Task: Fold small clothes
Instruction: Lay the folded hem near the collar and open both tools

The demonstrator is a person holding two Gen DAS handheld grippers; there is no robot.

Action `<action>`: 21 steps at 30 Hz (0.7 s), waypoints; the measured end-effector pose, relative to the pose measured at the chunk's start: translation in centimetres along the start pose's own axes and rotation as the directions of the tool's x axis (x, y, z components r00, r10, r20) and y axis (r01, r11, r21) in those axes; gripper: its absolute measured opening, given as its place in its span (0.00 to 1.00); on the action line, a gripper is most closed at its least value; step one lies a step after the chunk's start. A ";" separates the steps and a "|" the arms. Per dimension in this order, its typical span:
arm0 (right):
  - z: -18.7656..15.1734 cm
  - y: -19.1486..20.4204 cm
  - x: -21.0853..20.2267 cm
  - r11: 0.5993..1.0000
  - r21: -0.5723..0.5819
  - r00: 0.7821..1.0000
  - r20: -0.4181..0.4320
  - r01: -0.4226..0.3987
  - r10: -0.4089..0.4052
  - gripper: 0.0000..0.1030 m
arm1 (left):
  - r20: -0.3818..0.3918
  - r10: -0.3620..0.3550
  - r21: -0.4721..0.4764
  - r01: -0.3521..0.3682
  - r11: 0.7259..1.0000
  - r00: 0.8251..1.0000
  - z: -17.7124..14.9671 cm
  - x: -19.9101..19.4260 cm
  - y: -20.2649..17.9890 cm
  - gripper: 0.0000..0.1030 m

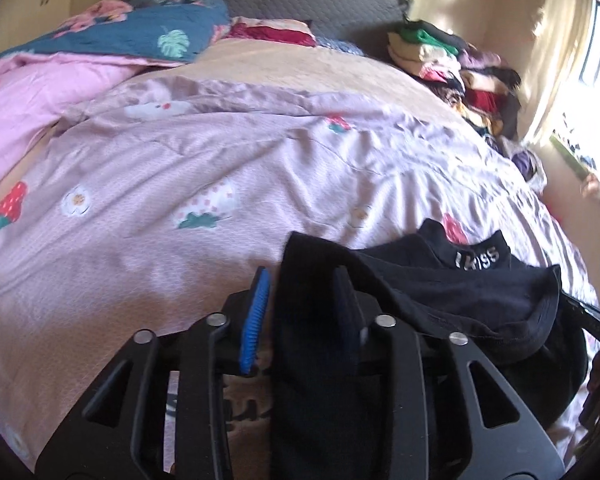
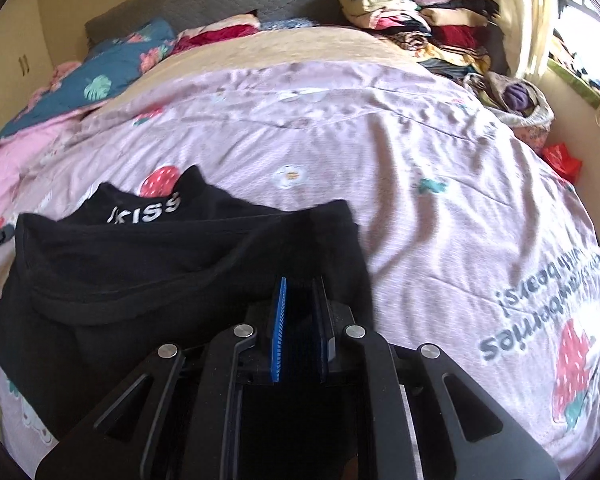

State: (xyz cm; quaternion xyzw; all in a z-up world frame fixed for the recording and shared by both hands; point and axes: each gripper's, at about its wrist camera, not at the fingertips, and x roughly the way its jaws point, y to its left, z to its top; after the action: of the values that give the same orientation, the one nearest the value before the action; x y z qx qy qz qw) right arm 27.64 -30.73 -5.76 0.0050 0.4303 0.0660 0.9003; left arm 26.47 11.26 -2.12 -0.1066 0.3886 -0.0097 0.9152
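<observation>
- A black cotton garment with white lettering on its collar is held over the pink strawberry-print bed cover.
- One corner of the garment is draped between the parted left tongs.
- Its other corner is pinched by the right tongs.

A small black knit garment with white "kiss" lettering on its collar band lies rumpled on the bed, collar on the far side. One edge drapes between the left gripper's parted fingers; another edge sits pinched in the right gripper, the bulk spreading to that claw's left.
</observation>
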 end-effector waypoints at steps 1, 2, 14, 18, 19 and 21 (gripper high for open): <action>-0.2 -0.7 -0.3 1.000 0.016 1.000 0.003 -0.006 0.006 0.19 | -0.013 -0.005 -0.018 0.004 1.000 1.000 -0.1 0.1 0.5 0.33; -0.3 -1.1 -0.6 1.000 0.024 1.000 0.007 -0.006 0.006 0.31 | -0.031 -0.019 -0.032 0.018 0.999 0.999 -0.2 0.3 0.8 0.42; 0.0 -0.9 0.3 1.000 -0.015 1.000 -0.009 -0.026 0.026 0.09 | -0.062 -0.053 0.024 0.055 0.998 0.997 -0.9 1.7 -0.6 0.03; 0.9 -2.0 -1.0 0.992 0.057 0.993 0.041 -0.110 0.108 0.08 | -0.007 -0.077 0.026 0.078 0.997 0.997 -0.1 -0.3 -0.4 0.03; 1.2 -3.1 -1.6 0.984 0.110 0.989 0.074 -0.138 0.130 0.08 | 0.001 -0.084 0.017 0.084 0.996 0.996 0.1 -0.6 -0.2 0.03; 1.5 -4.7 -2.1 0.966 0.194 0.983 0.107 -0.171 0.152 0.08 | 0.008 -0.088 -0.009 0.088 0.996 0.996 0.4 -0.6 0.5 0.03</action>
State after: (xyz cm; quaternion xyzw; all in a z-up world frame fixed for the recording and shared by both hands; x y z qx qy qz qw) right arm 28.01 -35.62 -3.48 0.1345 0.3914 0.0947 0.9054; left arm 26.34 11.88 -1.52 -0.1279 0.3803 -0.0476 0.9147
